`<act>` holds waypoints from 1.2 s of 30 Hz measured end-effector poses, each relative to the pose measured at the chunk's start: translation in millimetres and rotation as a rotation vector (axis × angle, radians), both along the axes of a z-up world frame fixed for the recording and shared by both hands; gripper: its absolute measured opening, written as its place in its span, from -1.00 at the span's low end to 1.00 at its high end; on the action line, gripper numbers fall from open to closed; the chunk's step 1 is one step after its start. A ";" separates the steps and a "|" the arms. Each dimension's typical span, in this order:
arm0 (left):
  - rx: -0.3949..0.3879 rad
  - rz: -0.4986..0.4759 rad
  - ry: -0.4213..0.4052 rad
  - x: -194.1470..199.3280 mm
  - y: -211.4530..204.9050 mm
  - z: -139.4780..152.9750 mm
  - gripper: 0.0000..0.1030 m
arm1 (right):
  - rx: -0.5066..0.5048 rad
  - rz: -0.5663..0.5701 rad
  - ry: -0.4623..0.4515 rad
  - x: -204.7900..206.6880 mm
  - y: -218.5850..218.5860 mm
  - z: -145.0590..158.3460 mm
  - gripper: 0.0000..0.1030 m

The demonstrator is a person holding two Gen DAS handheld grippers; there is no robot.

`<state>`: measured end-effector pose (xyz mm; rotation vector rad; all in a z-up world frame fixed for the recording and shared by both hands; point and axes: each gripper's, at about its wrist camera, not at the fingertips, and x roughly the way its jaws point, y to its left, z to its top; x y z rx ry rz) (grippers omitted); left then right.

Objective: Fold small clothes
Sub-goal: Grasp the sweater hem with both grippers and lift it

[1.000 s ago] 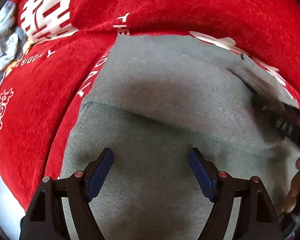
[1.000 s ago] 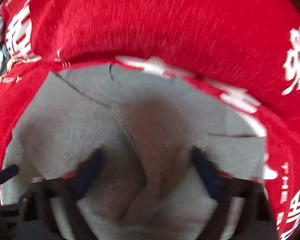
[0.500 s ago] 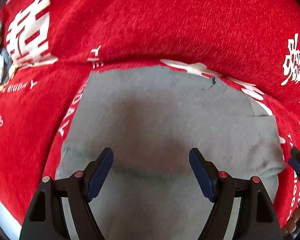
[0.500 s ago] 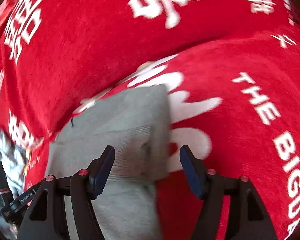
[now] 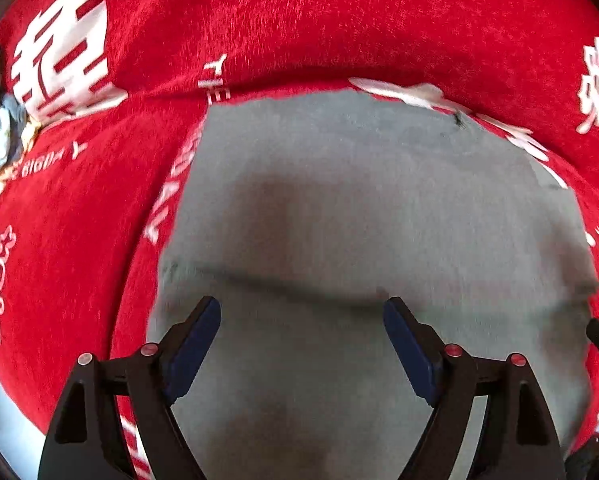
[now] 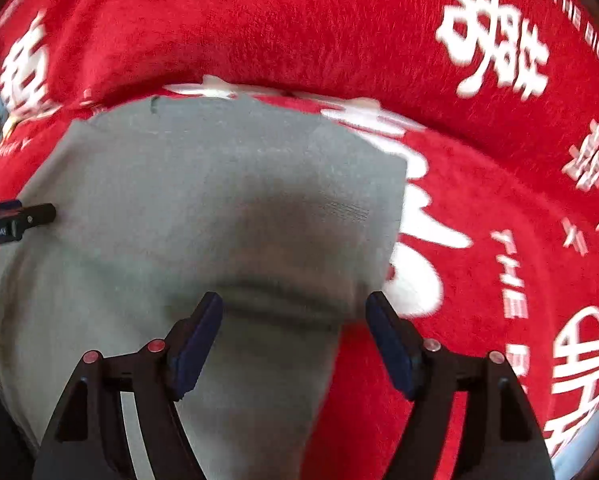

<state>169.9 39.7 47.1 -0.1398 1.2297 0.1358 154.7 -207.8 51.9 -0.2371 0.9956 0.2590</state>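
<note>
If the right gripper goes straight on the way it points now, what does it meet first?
Probably the grey garment: the right gripper, jaws opening with nothing clamped, points down at its right edge on the red cloth.

Matt grey knit garment (image 5: 359, 208) on a fuzzy red plush cloth (image 5: 339, 20) with flat white print.

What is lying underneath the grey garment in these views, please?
The grey garment lies flat on a red cloth with white lettering, which shows on every side of it. Whatever the cloth covers beneath the garment is hidden.
</note>
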 end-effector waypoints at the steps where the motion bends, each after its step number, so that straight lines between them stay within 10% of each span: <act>1: -0.008 -0.026 0.006 -7.4 -5.4 -1.2 0.64 | 0.024 0.075 -0.014 -16.9 10.7 6.4 0.50; 9: 0.066 -0.152 0.033 -71.7 -24.0 -14.6 1.00 | -0.093 0.426 0.111 -109.1 40.0 -45.7 0.50; 19: 0.022 -0.115 0.088 -139.1 3.8 -15.0 1.00 | -0.262 0.347 0.202 -187.4 -43.3 -57.5 0.60; 24: 0.062 -0.115 0.069 -161.2 13.0 -8.7 1.00 | -0.142 0.299 0.103 -193.0 -44.0 -18.7 0.62; 36: -0.064 -0.194 0.299 -202.9 29.7 -58.9 1.00 | 0.182 0.250 0.445 -178.5 -70.0 -63.8 0.63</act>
